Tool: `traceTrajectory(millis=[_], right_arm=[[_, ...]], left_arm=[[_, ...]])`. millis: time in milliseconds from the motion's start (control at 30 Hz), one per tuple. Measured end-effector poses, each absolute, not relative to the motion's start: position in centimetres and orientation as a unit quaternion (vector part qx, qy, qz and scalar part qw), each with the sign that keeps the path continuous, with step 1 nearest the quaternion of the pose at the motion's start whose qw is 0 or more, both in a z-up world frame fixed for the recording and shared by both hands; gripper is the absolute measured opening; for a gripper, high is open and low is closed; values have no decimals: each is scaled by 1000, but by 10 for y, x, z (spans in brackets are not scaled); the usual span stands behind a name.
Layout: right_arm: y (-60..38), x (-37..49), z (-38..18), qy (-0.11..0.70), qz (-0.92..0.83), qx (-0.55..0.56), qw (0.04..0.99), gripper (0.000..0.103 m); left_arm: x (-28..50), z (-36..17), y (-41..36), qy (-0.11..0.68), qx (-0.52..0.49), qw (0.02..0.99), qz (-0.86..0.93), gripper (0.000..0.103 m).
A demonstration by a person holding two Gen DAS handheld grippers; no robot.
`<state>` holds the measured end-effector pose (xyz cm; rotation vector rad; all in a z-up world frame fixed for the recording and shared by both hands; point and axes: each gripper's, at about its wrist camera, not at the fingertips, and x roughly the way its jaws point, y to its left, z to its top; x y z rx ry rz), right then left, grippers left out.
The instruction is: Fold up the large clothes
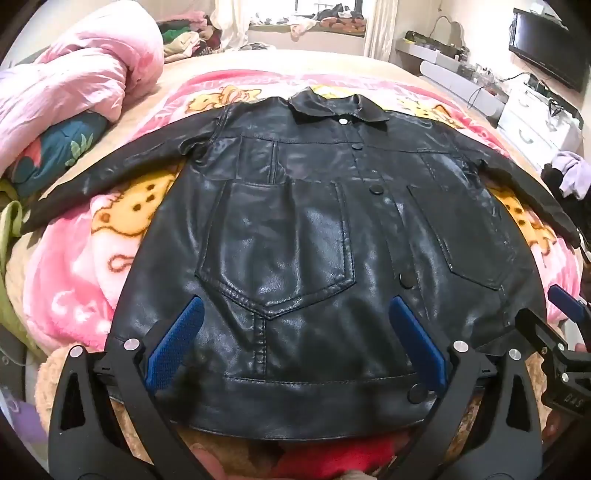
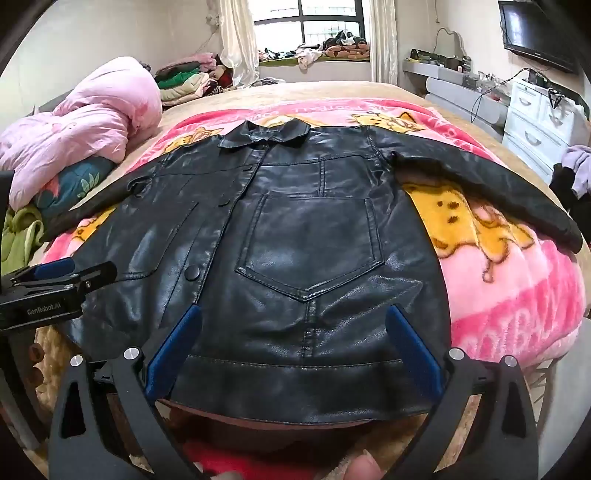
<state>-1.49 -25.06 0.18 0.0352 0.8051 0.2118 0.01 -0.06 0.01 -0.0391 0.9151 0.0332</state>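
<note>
A black leather jacket (image 1: 295,221) lies flat and buttoned on a pink cartoon blanket (image 1: 66,280), collar at the far end, both sleeves spread out sideways. My left gripper (image 1: 295,314) hovers open over the jacket's lower left front, above the hem, with nothing between its blue pads (image 1: 173,339). In the right wrist view the same jacket (image 2: 306,236) fills the middle, and my right gripper (image 2: 293,317) stands open over its lower right front near the hem. Each gripper shows at the other view's edge: the right one (image 1: 565,310) and the left one (image 2: 55,273).
A bunched pink duvet (image 2: 85,122) lies on the bed's left side, with folded clothes (image 2: 184,81) behind it. White drawers (image 2: 535,122) and a wall screen (image 2: 532,29) stand at the right. A red garment (image 1: 332,458) and a fingertip (image 2: 364,469) show at the near edge.
</note>
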Motion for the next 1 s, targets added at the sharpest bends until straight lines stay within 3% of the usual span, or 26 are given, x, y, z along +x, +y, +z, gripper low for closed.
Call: traceTrajectory(millis=[1000], right_arm=[[-247,-21,11,376,106,8,921,99]], left_arm=[[0,5,-7,437,-31,899,-3,94]])
